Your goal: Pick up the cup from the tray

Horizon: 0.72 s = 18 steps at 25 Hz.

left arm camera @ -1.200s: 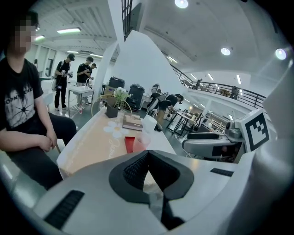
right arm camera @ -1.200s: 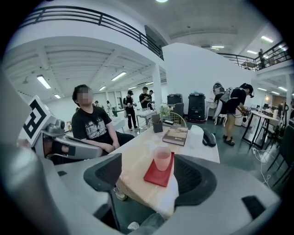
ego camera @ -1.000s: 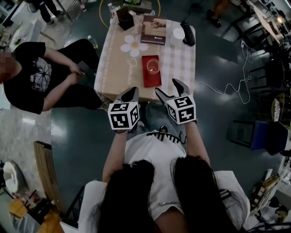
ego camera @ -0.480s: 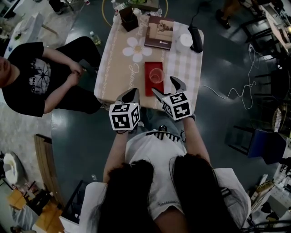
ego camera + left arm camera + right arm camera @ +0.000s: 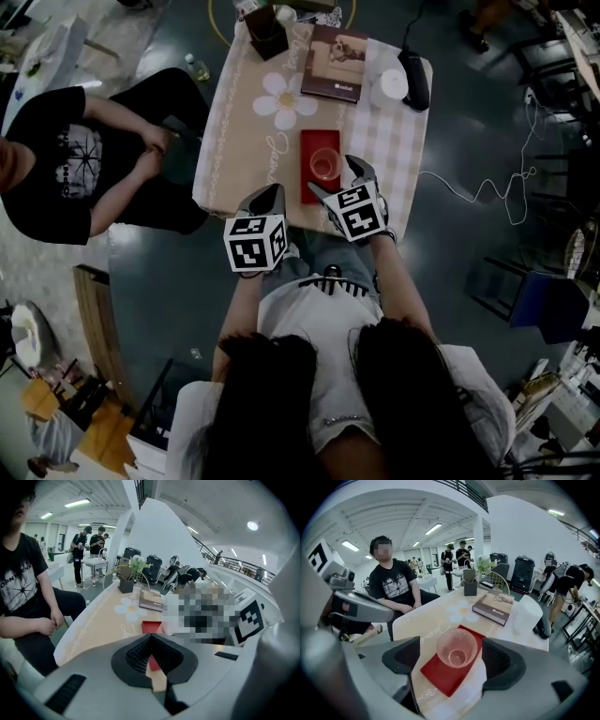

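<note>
Head view, left side: seated person in a black printed T-shirt, hands together in the lap, just beside the left edge of the table. Table cloth is beige with a white flower print on its left half and pale checks on its right half. A dark pot stands at the far end.

Left gripper hangs over the table's near edge, left of the tray, pointing forward and down. Left gripper view: jaw tips meet, nothing clamped between them; only a strip of cloth and red tray shows through the gap behind the tips.

Centre: red tray lies lengthwise near the near edge, about where beige meets checks. The cup, clear with a pinkish tint, stands upright on it, mouth up, roughly mid-tray.

Right gripper is at the tray, its jaws on either side of the cup. Right gripper view: jaws spread wide, having just been opening; cup sits between them with clear space on both sides, neither pad touching it.

Further right and back: a book lying flat, then a white cylinder, then a black device at the table's right edge. A pale cable trails over the dark floor beyond.
</note>
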Available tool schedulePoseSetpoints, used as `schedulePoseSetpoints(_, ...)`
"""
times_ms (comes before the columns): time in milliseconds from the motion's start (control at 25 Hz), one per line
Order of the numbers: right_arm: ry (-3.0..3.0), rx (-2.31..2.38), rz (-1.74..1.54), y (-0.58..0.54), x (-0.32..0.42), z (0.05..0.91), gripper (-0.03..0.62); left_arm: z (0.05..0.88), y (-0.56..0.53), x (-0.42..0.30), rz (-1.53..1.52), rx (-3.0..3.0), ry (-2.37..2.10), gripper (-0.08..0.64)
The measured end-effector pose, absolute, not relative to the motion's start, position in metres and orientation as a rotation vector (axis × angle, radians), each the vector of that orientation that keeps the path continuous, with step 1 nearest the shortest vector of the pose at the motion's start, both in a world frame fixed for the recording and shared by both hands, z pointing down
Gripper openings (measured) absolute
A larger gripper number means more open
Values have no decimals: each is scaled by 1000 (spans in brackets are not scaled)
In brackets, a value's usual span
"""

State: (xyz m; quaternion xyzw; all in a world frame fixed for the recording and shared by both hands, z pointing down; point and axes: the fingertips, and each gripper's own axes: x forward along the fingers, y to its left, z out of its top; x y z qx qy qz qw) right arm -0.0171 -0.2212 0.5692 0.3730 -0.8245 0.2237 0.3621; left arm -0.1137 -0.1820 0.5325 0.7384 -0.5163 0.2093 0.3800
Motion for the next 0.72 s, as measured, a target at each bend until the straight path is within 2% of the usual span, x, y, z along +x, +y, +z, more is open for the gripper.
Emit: schedulePoseSetpoints(720, -1982, 871, 651, -241, -26, 619, 396, 551, -199, -119, 593, 1824, -1330, 6)
